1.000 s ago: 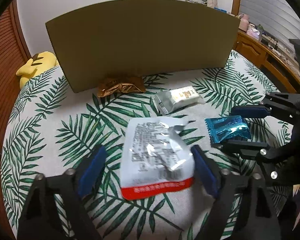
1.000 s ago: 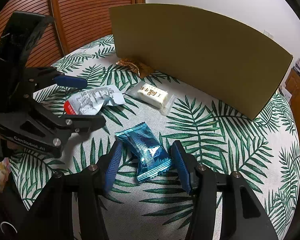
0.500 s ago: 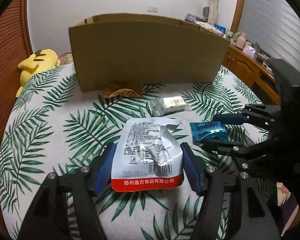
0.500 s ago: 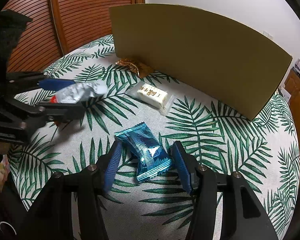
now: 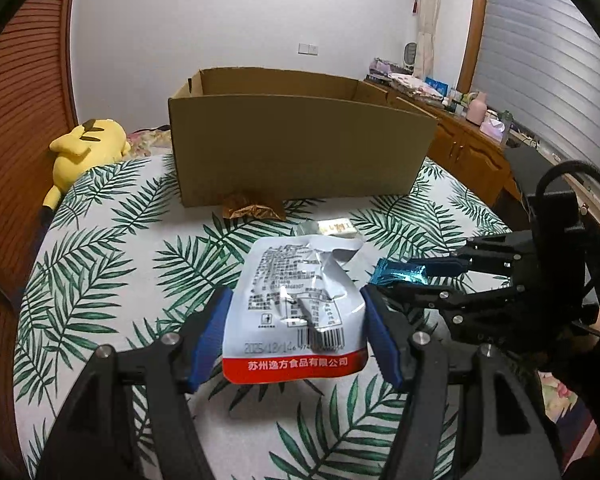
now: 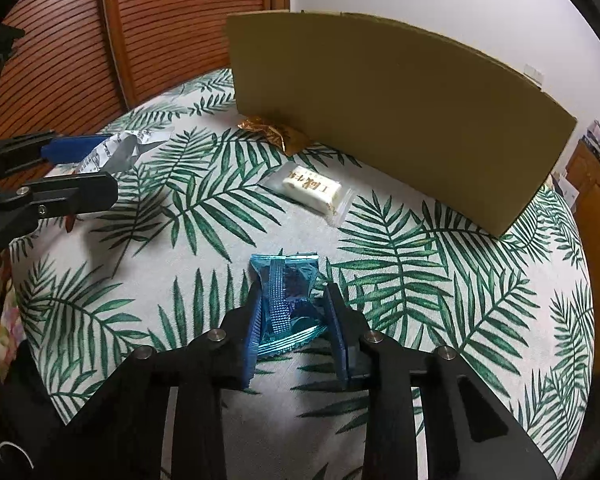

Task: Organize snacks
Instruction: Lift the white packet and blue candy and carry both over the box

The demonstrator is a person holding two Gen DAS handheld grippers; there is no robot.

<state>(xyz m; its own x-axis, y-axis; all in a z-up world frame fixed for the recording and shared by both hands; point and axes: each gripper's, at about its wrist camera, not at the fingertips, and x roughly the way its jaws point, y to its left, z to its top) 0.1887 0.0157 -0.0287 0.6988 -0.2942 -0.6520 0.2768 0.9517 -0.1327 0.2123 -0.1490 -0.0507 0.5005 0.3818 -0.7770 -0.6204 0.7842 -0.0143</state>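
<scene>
My left gripper (image 5: 295, 296) is shut on a white foil pouch with a red band (image 5: 295, 320) and holds it above the palm-leaf tablecloth (image 5: 99, 280). From the right wrist view that pouch (image 6: 115, 152) hangs at the far left in the left gripper (image 6: 95, 168). My right gripper (image 6: 293, 292) is closing. A blue packet (image 6: 283, 280) sits buckled between its pads, low over the cloth. An open cardboard box (image 5: 300, 152) stands at the back of the table.
A gold wrapper (image 5: 251, 210) lies against the box front. A white snack in a clear bag (image 6: 312, 190) lies in front of the gold wrapper. A yellow plush toy (image 5: 83, 144) rests beyond the table's left edge. Wooden cabinets (image 5: 468, 152) stand at the right.
The left gripper closed on the white pouch and lifted it off the cloth. The right gripper's jaws came in on the blue packet, which has crumpled upward between them.
</scene>
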